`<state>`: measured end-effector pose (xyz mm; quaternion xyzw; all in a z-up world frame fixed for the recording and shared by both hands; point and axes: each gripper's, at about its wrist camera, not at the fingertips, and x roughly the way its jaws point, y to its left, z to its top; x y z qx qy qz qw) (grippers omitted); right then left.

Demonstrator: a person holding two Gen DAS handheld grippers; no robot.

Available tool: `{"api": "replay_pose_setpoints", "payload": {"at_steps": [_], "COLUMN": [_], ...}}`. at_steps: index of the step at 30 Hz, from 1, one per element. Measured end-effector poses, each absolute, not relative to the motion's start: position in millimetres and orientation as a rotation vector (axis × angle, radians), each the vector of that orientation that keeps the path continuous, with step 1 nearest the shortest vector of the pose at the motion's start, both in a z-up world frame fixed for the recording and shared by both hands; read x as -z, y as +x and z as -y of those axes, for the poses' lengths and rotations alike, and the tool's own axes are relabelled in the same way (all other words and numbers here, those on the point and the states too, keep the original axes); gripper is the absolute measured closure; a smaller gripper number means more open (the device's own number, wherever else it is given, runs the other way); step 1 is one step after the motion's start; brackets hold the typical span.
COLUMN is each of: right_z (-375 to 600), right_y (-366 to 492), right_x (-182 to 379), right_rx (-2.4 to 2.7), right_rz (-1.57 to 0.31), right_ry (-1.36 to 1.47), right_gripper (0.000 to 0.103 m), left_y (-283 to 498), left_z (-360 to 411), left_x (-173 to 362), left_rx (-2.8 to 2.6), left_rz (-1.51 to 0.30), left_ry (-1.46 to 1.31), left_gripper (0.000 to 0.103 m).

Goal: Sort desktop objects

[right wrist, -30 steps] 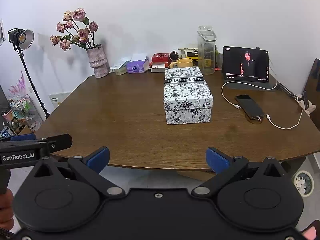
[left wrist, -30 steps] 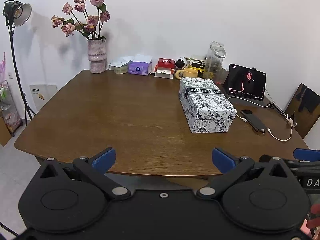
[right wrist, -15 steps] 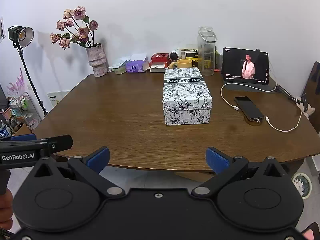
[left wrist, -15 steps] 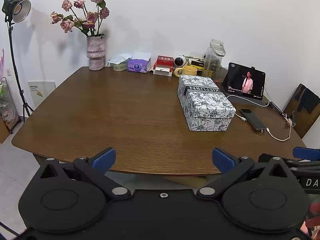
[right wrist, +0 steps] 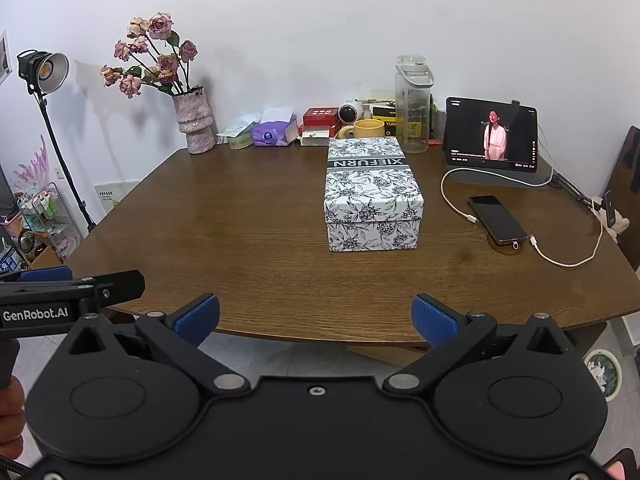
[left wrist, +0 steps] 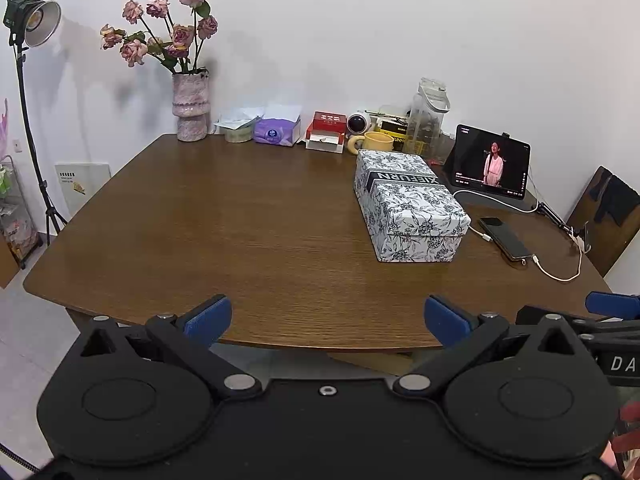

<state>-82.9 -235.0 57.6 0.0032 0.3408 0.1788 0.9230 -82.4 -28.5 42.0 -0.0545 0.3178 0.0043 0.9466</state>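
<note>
A floral black-and-white lidded box (left wrist: pixel 410 204) (right wrist: pixel 372 192) stands on the brown wooden table (left wrist: pixel 240 232) (right wrist: pixel 224 220), right of centre. A black phone (left wrist: pixel 505 237) (right wrist: pixel 496 219) on a white cable lies to its right. A lit tablet (left wrist: pixel 490 162) (right wrist: pixel 492 134) stands behind the phone. My left gripper (left wrist: pixel 326 320) is open and empty at the table's near edge. My right gripper (right wrist: pixel 316 318) is open and empty at the near edge, well short of the box.
Along the back wall stand a vase of pink roses (left wrist: pixel 190 112) (right wrist: pixel 196 120), a purple tissue pack (left wrist: pixel 278 132), a red box (left wrist: pixel 326 132), a yellow mug (left wrist: pixel 374 142) (right wrist: pixel 366 128) and a clear jug (left wrist: pixel 430 114) (right wrist: pixel 414 112). A lamp on a stand (left wrist: pixel 28 24) is left of the table.
Both grippers have drifted slightly, so the table sits a little differently in view. The jaws stay open and nothing on the table has moved.
</note>
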Motion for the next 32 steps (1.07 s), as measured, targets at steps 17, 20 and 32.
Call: {"api": "replay_pose_setpoints", "payload": {"at_steps": [17, 20, 32], "right_z": [234.4, 234.5, 233.8], "right_y": [-84.2, -84.5, -83.4], "right_x": [-57.3, -58.1, -57.3], "right_rx": [-0.366, -0.366, -0.366], "right_rz": [-0.698, -0.698, -0.704], "right_ry": [0.005, 0.005, 0.004], "right_gripper": [0.0, 0.0, 0.0], "left_y": [-81.2, -81.2, -82.6], "left_z": [28.4, 28.7, 29.9], "left_x": [-40.4, -40.5, -40.9], "left_rx": [-0.011, -0.012, -0.015], "left_rz": [-0.659, -0.66, -0.648], "left_ry": [-0.119, -0.119, -0.126], "left_gripper": [0.0, 0.0, 0.0]}}
